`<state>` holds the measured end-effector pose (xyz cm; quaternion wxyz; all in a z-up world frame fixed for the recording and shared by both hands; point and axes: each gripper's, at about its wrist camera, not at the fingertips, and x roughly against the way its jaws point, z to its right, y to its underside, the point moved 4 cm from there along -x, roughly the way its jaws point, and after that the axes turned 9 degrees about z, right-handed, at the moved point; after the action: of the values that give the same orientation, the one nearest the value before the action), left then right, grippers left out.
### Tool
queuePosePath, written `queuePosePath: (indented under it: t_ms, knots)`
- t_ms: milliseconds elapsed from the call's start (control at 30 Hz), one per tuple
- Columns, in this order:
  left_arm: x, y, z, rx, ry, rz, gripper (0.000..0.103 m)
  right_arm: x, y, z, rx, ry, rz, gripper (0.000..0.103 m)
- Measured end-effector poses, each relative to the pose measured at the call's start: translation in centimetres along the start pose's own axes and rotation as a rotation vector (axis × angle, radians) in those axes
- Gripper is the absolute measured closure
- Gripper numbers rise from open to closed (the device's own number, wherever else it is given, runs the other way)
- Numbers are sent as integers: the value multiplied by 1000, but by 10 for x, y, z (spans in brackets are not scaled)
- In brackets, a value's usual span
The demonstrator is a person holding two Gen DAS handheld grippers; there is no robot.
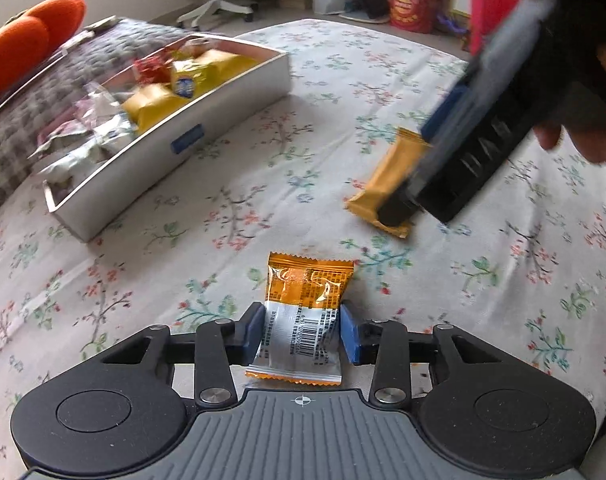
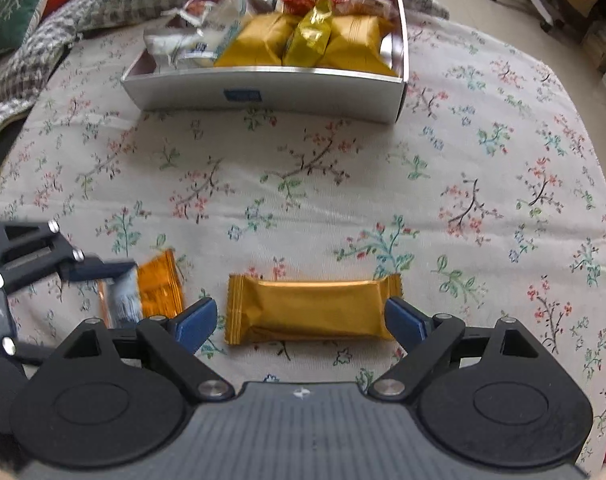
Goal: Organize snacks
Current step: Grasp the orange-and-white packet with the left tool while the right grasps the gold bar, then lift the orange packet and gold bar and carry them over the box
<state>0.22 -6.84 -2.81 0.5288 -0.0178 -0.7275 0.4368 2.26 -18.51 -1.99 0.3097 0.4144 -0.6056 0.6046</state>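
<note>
An orange-and-silver snack packet (image 1: 303, 316) lies on the floral bedspread between my left gripper's (image 1: 301, 336) blue pads; the left pad touches it and a small gap shows at the right pad. It also shows in the right wrist view (image 2: 143, 296). A long gold snack bar (image 2: 311, 308) lies crosswise between my right gripper's (image 2: 303, 322) wide-open fingers, which straddle its two ends. The bar also shows in the left wrist view (image 1: 387, 184) under the right gripper. A silver box (image 2: 263, 90) holding several snacks stands further back.
The box also shows in the left wrist view (image 1: 175, 144) at the upper left. A checked grey blanket (image 2: 103, 0) and orange cushions (image 1: 27, 44) lie behind it. Bags and a chair base (image 1: 219, 10) stand on the floor beyond the bed.
</note>
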Motion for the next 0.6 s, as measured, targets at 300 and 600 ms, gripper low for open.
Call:
queuePosePath:
  t_ms: [300,600]
  knots:
    - [2,-2,-14,40,-57,11,66,-20,5,-7,47,53,-36,1]
    - [5,-4,-19,53,-73,30,66,-11,-1,6,-5,57,9,42]
